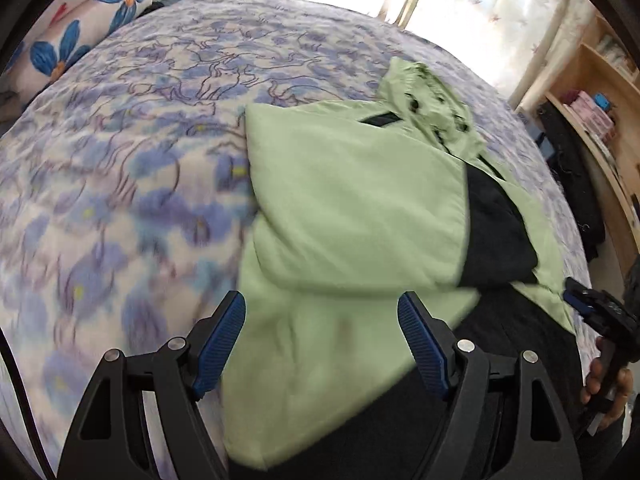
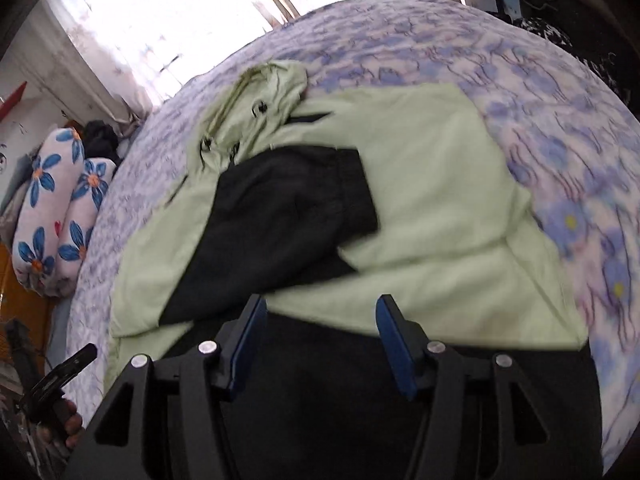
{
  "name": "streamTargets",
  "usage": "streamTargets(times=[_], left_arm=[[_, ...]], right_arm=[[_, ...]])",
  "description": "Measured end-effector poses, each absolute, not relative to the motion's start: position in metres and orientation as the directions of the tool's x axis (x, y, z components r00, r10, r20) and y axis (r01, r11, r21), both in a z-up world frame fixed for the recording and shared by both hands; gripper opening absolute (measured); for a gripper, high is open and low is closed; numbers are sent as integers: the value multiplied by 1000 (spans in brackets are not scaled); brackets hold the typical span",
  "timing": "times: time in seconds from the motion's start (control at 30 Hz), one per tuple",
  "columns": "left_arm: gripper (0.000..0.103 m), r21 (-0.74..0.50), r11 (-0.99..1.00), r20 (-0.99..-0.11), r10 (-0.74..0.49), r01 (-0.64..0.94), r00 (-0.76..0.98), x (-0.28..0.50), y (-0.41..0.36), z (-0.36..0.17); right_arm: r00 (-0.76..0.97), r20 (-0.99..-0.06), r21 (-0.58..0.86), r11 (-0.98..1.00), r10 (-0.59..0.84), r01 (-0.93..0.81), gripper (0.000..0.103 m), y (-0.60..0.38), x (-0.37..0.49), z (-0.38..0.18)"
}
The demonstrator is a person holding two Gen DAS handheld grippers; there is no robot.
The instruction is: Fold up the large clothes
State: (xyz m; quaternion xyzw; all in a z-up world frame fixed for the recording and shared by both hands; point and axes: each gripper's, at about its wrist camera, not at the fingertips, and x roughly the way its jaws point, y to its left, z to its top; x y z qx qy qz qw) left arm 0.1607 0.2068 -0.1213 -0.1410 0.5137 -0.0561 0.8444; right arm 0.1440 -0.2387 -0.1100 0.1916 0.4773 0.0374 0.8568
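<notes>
Left wrist view: the left gripper hangs over the near part of a light green jacket, its 2 blue pads spread wide with nothing pinched between them. The jacket lies partly folded on a bedspread printed with blue and purple flowers, straight ahead of the fingers. A green sleeve is folded across the body, ending in a black cuff ahead and to the right. The hood, with dark toggles, lies at the far end. A black hem band runs beneath the right finger. Far ahead to the left sits a rolled pillow with large blue flowers. To the far right stands a wooden shelf, and at the right edge the right gripper shows, held by a hand.

Right wrist view: the right gripper also stands apart-jawed and empty, above the jacket's black hem band. The jacket fills the space ahead, the black cuff crossing its middle just beyond the fingertips, the hood farther off. The pillow lies far left, the bedspread to the right. At lower left another gripper's black handle and a hand appear.
</notes>
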Motion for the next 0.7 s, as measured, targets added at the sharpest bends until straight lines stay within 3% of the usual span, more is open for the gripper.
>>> streamTargets(times=[0.37,0.4,0.47,0.5,0.57,0.7], left_arm=[[76,-352,915,-898,-270,-198,347,267,226,-176],[70,-355,916,-891,-271,-187,364,270,223,-174],[15,-333,928,-890,-251,-167,381,277,218,-171],[4,-296,941,-897,-215,-163,386,281,217,-167],[2,-262,949,-892,-170,-173,419,284,221,-157],[2,-247,953,-833,-114,-178,542,288,241,-128]], right_arm=[[492,-838,334,935,237,117,58,-251,263,-151],[479,-844,335,934,241,120,58,-250,268,-156],[465,-850,336,935,247,117,58,-245,274,-165],[473,-847,328,939,243,104,47,-242,275,-166],[475,-845,311,948,246,61,26,-234,278,-162],[580,-760,370,929,294,13,26,-226,268,-137]])
